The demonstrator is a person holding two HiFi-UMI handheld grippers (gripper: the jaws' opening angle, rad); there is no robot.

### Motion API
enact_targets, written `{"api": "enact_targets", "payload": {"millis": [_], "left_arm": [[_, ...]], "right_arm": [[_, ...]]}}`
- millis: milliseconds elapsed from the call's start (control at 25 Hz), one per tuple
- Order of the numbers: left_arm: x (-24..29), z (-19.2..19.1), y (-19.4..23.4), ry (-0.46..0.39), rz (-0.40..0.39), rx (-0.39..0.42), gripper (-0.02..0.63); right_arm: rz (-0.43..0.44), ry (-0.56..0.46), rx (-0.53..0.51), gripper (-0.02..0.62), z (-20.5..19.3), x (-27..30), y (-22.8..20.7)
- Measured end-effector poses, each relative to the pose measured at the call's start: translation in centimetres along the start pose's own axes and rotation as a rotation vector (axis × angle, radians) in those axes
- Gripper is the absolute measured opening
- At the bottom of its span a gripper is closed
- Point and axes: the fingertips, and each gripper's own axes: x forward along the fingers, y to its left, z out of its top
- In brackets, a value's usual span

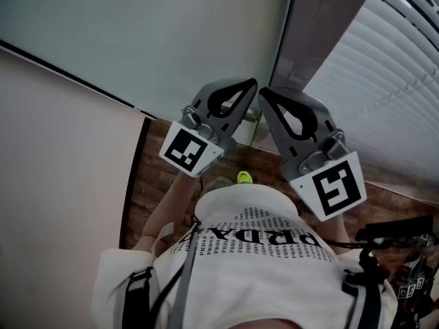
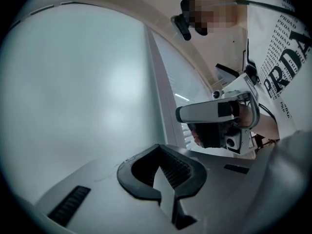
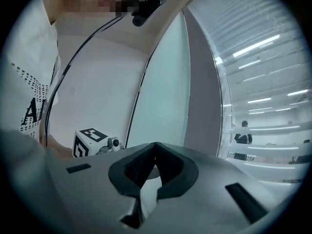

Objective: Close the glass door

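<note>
The frosted glass door fills the upper left of the head view, and its edge meets a grey frame post. Both grippers are raised side by side at that edge. My left gripper has its jaws together, holding nothing, with its tip close to the glass. My right gripper is likewise shut and empty, just right of the left one. The left gripper view has its jaws facing the pale glass, with the right gripper beside them. The right gripper view has its jaws before the glass and the post. Whether either tip touches the door is unclear.
White blinds stand behind glass to the right of the post. A pale wall runs down the left. Below lies a wooden floor, with the person's white shirt and black equipment at the lower right.
</note>
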Motion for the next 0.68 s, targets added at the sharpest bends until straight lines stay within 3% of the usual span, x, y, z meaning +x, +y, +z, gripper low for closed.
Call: {"api": "enact_targets", "payload": {"millis": [320,400,520,680], "left_arm": [[3.1,1.0,0.8,-0.031,0.019,0.008,0.000],[2.8,1.8,1.1,0.038,0.006,0.014,0.000],[-0.4,2.9,1.2,0.260,-0.041,0.011,0.000],[3.7,5.3,1.9,0.300,-0.041,0.007,0.000]], "right_arm": [[0.037,0.024,-0.046,-0.002,0.4,0.2,-1.1],[0.035,0.008,0.025,-0.002,1.3,0.4,-1.2],[0.020,-0.035,0.250,-0.002,3.4,0.9,0.7],[0.016,-0.027,0.276,-0.002,5.6,0.1,-3.7]]}}
